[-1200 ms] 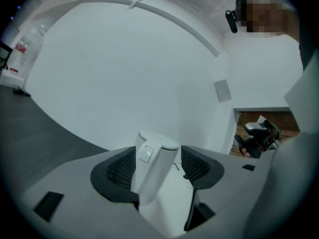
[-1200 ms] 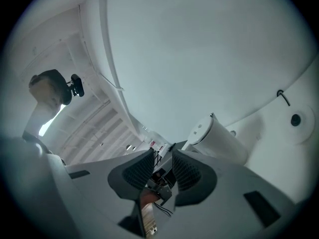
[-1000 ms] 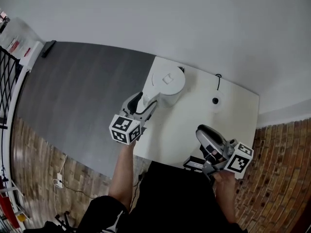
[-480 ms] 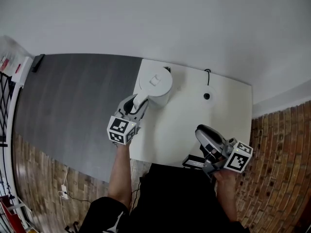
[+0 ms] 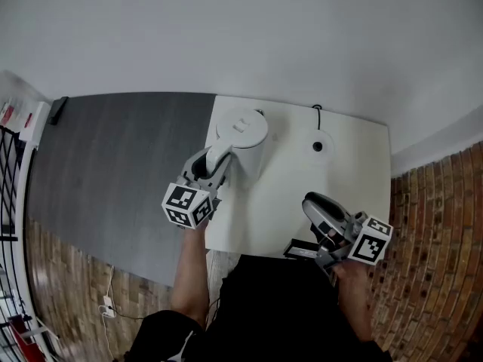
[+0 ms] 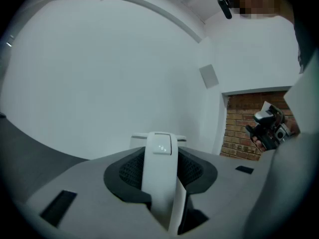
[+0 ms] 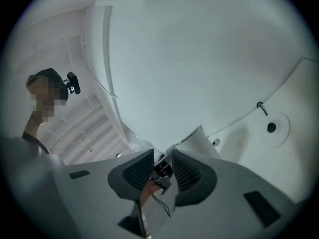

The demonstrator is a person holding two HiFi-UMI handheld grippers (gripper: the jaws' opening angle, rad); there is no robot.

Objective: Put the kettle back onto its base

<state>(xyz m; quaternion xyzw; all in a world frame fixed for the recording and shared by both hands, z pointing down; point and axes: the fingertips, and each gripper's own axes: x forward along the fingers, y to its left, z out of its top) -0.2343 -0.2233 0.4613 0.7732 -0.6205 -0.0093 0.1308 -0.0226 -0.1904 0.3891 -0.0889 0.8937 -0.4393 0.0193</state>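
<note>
Nearest me, at the table's front edge, the right gripper [image 5: 312, 204] hangs over the white table [image 5: 355, 173]. Its jaws stand a little apart with nothing between them; through the gap I only see things farther off. The top is plain white and bare across its near half.

Further in on the left side, the left gripper [image 5: 215, 163] has the kettle's handle [image 6: 159, 178] between its pads, and the jaws are closing on it, both pads against the handle's sides. The kettle [image 5: 243, 127] is white with a round lid and is at the table's far left corner, upright (I cannot tell whether its bottom is clear of the top). It is not on its base.

The base [image 5: 318, 146] is a small white disc with a dark centre. It lies on the far part of the table to the right of the kettle and apart from it. Its dark cord [image 5: 315, 115] runs off toward the back edge.

To the left of the table is a grey floor [image 5: 113, 149]. Brickwork [image 5: 438, 240] shows to the right and lower left. Beyond the table's far edge a plain white wall [image 5: 264, 36] fills the view.
</note>
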